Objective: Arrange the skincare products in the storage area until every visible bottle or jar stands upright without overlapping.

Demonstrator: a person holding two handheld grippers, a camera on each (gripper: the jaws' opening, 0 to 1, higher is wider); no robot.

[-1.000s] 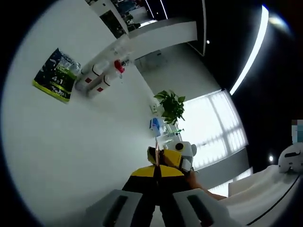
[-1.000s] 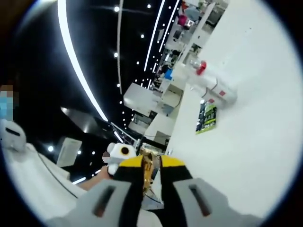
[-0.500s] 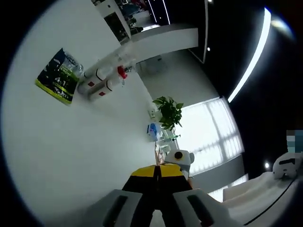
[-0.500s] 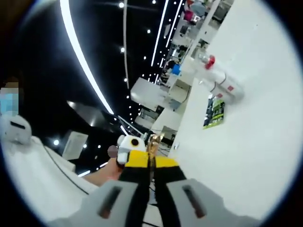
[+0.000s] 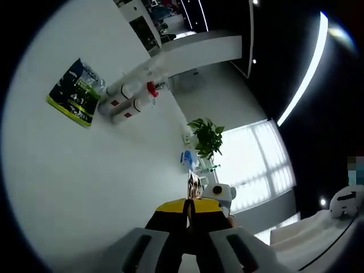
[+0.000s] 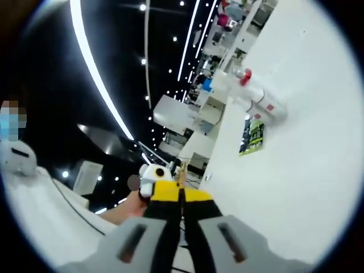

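Bottles (image 5: 128, 98) lie flat at eleven o'clock beside a packet (image 5: 75, 91); both claws closed, empty, must approach.

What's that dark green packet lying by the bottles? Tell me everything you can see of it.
The dark green packet is a flat, glossy-looking pouch with lime-green and white print, including what reads as "4:1". It lies flat on the white table, right beside two white bottles that lie on their sides; whether it touches them is unclear. In the right gripper view it shows small. Neither gripper is near it.
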